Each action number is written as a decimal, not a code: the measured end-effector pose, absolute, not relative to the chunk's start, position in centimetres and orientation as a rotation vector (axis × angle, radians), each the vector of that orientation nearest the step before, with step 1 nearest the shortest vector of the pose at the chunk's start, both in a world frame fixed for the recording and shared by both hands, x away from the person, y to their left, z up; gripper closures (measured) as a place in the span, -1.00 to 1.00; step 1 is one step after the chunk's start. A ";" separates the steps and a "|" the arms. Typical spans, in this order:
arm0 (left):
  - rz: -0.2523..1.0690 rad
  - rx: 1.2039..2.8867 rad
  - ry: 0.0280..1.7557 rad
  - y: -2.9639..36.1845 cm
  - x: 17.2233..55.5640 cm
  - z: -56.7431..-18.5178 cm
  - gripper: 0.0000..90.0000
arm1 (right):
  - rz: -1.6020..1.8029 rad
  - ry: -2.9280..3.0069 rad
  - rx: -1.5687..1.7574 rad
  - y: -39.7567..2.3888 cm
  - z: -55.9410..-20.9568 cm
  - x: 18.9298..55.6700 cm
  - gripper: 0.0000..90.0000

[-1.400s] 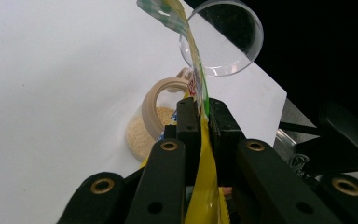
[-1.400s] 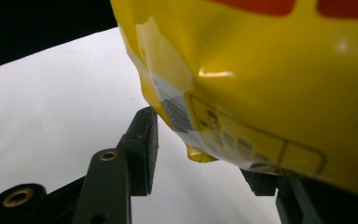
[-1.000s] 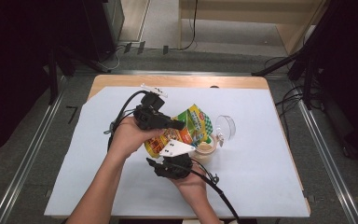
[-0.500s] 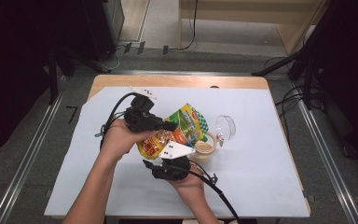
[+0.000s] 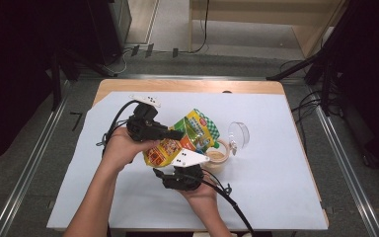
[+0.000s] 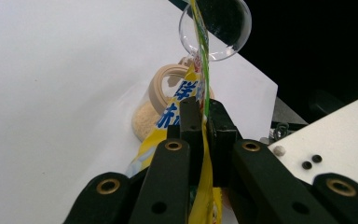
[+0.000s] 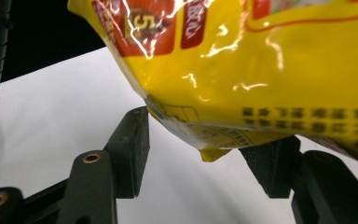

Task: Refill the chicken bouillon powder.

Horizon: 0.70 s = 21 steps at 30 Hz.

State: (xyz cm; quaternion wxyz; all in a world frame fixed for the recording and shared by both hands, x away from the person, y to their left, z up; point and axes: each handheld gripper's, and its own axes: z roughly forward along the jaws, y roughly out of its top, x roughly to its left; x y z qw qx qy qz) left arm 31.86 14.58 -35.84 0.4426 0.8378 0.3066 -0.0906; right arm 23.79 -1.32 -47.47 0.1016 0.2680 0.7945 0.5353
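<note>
White sheeting point(image 5: 276, 163) is covering my table | snack bag point(image 5: 177, 143) is hanging over the tan-rimmed jar point(image 5: 217, 157) holding pale powder | my left gripper point(image 6: 203, 119) is pinching the bag's edge tight | my right gripper point(image 7: 209, 154) has just been opening, jaws wide, bag corner between them | clear lid point(image 5: 239, 134) is lying beside the jar | cables are trailing on the floor behind.

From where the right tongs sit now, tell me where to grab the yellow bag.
Grip the yellow bag by its flat bottom seam corner, coming from below. That corner hangs between the open right tongs, thin enough to pinch; the left tongs already clamp its upper edge.
</note>
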 end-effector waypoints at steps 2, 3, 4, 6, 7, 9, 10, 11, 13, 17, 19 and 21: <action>-0.225 2.080 0.759 14.6 31.8 -35.9 0.96 | 1.580 2.346 0.796 -1.4 -47.5 23.8 0.00; -0.225 2.080 0.756 14.7 31.8 -35.9 0.96 | 1.580 2.341 0.795 -1.4 -47.5 23.8 0.00; -0.222 2.081 0.753 14.7 31.8 -35.9 0.96 | 1.576 2.341 0.789 -1.5 -47.6 23.8 0.00; -0.230 2.078 0.734 14.8 31.8 -36.1 0.96 | 1.565 2.342 0.785 -1.5 -47.6 23.8 0.00; -0.233 2.075 0.725 14.9 31.8 -36.1 0.96 | 1.556 2.342 0.775 -1.5 -47.6 23.7 0.00; -0.242 2.068 0.710 15.2 31.9 -36.3 0.96 | 1.550 2.346 0.777 -1.5 -47.7 23.6 0.01; -0.249 2.068 0.705 15.3 31.9 -36.4 0.96 | 1.545 2.348 0.772 -1.5 -47.7 23.6 0.01; -0.245 2.069 0.712 15.4 31.9 -36.5 0.96 | 1.541 2.348 0.768 -1.5 -47.7 23.7 0.01; -0.240 2.069 0.705 15.6 31.9 -36.5 0.96 | 1.539 2.351 0.771 -1.5 -47.8 23.7 0.01; -0.252 2.050 0.718 15.8 32.1 -36.5 0.97 | 1.536 2.344 0.752 -1.6 -47.8 23.7 0.00; -0.254 2.040 0.721 16.0 32.1 -36.4 0.97 | 1.519 2.342 0.725 -1.4 -47.9 23.6 -0.01; -0.255 2.029 0.722 16.2 32.2 -36.4 0.98 | 1.517 2.344 0.725 -1.4 -47.9 23.5 -0.02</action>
